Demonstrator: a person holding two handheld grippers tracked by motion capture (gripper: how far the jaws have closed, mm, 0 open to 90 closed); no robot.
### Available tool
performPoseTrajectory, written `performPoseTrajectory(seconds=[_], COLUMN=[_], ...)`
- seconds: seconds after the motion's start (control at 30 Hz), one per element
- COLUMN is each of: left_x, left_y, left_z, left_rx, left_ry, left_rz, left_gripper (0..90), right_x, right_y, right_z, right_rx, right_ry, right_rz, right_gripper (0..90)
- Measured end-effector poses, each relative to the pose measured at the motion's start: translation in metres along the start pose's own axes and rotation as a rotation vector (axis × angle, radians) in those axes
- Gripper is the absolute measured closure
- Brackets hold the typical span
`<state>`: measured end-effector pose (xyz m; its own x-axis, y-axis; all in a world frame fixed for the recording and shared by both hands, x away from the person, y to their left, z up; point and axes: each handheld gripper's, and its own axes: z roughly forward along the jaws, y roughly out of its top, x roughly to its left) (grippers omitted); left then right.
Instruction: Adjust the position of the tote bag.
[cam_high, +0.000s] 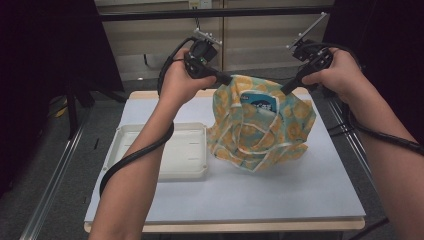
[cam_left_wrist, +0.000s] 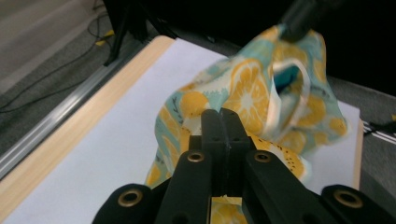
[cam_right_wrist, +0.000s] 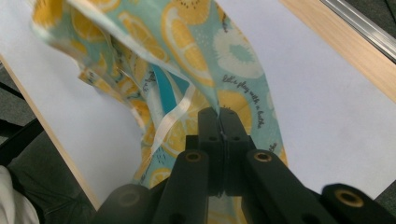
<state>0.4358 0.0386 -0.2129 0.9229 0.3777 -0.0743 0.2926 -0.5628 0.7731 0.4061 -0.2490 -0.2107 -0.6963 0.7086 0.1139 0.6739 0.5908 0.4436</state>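
A teal cloth bag (cam_high: 260, 125) printed with yellow citrus slices hangs over the white table top, its lower folds resting on the surface. My left gripper (cam_high: 228, 80) is shut on the bag's upper left rim, and in the left gripper view the jaws (cam_left_wrist: 222, 115) pinch the fabric (cam_left_wrist: 247, 88). At the upper right rim my right gripper (cam_high: 286, 90) is shut on the cloth too; its closed tips (cam_right_wrist: 218, 113) bite the printed edge (cam_right_wrist: 187, 37). A blue item (cam_high: 260, 104) shows inside the bag's mouth. Pale straps (cam_high: 250, 150) dangle in front.
An empty white tray (cam_high: 192, 131) lies on the table (cam_high: 280, 195) just left of the bag. Dark floor, cables and a metal rail (cam_high: 55, 175) run along the table's left side. A wooden cabinet (cam_high: 250, 35) stands behind.
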Motion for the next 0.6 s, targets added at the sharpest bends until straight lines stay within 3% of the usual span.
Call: performPoseTrajectory(seconds=[0.2,0.37,0.6], left_x=[-0.001,0.001,0.006], left_y=[0.007,0.002,-0.008], left_z=[0.022,0.042,0.050], left_rx=[0.027,0.071,0.105], left_ry=[0.010,-0.012,-0.020], left_rz=[0.015,0.001,-0.024], left_gripper=[90.0,90.0,90.0], right_x=[0.001,0.003,0.008], right_y=[0.000,-0.001,0.000], right_z=[0.006,0.009,0.003], right_rx=[0.022,0.039,0.039], right_ry=[0.002,0.006,-0.022], right_rz=[-0.009,-0.018,-0.036], right_gripper=[88.7,88.1,76.1])
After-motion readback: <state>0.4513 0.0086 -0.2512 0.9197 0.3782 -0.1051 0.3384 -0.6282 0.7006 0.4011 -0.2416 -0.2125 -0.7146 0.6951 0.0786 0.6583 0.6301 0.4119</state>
